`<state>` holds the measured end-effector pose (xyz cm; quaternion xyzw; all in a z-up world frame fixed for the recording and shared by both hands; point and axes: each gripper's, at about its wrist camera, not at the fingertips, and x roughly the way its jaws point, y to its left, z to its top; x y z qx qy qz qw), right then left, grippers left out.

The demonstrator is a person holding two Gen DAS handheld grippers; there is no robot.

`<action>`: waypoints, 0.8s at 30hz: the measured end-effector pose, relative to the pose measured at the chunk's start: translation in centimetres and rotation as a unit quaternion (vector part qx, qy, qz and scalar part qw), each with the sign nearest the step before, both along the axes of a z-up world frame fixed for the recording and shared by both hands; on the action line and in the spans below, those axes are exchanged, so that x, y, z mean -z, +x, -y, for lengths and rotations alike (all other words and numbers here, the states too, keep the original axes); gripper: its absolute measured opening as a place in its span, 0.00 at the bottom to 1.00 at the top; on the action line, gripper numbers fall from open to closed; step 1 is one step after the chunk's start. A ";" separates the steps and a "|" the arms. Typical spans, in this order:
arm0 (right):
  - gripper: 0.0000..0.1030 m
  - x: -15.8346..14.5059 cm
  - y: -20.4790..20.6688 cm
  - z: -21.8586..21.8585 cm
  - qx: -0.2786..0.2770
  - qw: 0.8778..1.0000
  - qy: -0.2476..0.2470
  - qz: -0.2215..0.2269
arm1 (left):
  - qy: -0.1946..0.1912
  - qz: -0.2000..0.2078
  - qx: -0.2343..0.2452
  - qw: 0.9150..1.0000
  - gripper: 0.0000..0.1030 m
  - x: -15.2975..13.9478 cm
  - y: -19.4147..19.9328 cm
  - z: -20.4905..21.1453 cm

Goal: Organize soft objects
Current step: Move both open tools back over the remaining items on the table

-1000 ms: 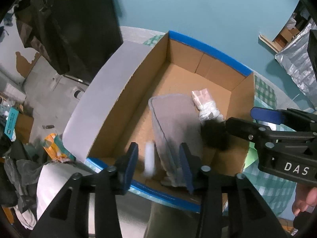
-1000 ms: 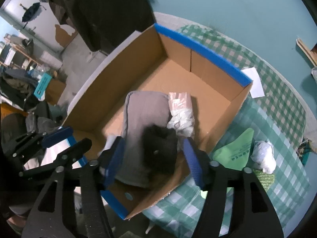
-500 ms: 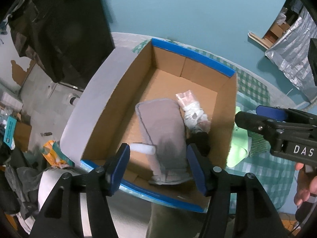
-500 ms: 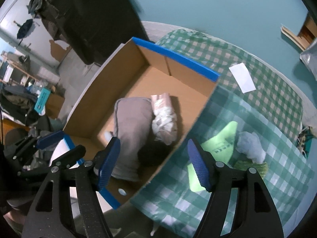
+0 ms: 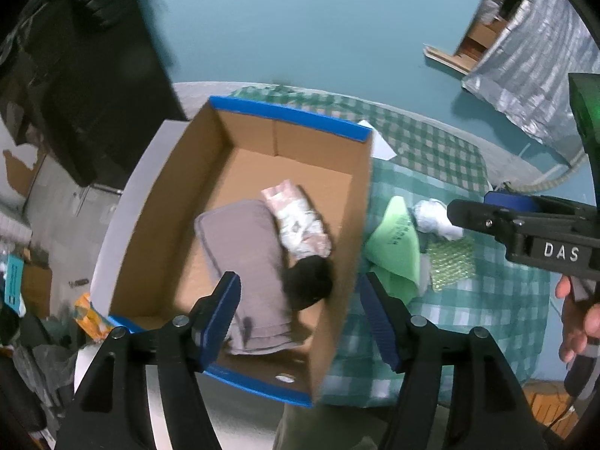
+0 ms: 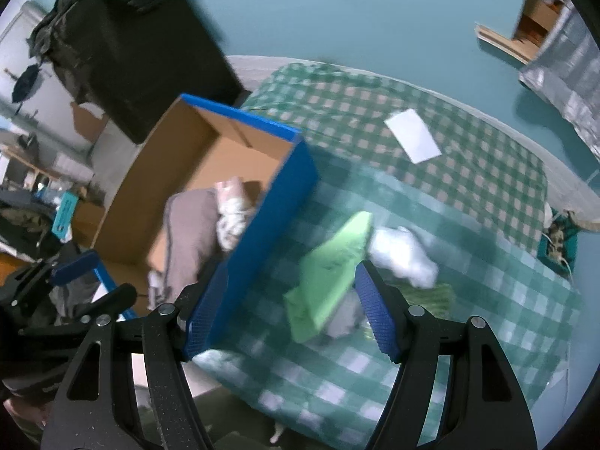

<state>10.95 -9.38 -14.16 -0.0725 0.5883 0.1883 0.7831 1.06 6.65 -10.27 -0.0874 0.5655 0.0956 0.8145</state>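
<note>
A blue-rimmed cardboard box [image 5: 292, 118] holds a folded grey cloth [image 5: 247, 258], a pink-and-white bundle [image 5: 300, 221] and a black soft item [image 5: 309, 283]. On the green checked tablecloth [image 6: 468, 172] right of the box lie a green cloth [image 6: 330, 273], a white crumpled item [image 6: 405, 255] and green bubble wrap [image 5: 450, 262]. My left gripper [image 5: 302, 318] is open and empty above the box's near end. My right gripper [image 6: 292, 311] is open and empty above the green cloth and the box's right wall.
A white paper [image 6: 412, 135] lies on the far part of the cloth. A dark cabinet [image 6: 142, 56] stands behind the box. Clutter covers the floor at the left [image 5: 22, 292]. The table's near edge drops off below my grippers.
Both grippers have opened wider and moved right and back from the box. The black item has dropped from between my right gripper's fingers into the box. The loose items on the tablecloth have come into view.
</note>
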 end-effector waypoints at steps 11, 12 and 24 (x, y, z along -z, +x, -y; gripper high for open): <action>0.70 0.1 0.4 7.0 0.051 0.999 -0.020 0.002 | -0.006 -0.006 0.047 0.999 0.67 0.4 2.0 4.9; 0.70 0.1 0.4 7.4 0.054 0.998 -0.020 0.001 | -0.006 -0.006 0.053 0.999 0.68 0.5 2.3 5.4; 0.70 1.2 -0.3 11.9 0.089 0.996 -0.023 -0.012 | -0.006 -0.038 0.121 0.992 0.71 3.7 4.7 11.1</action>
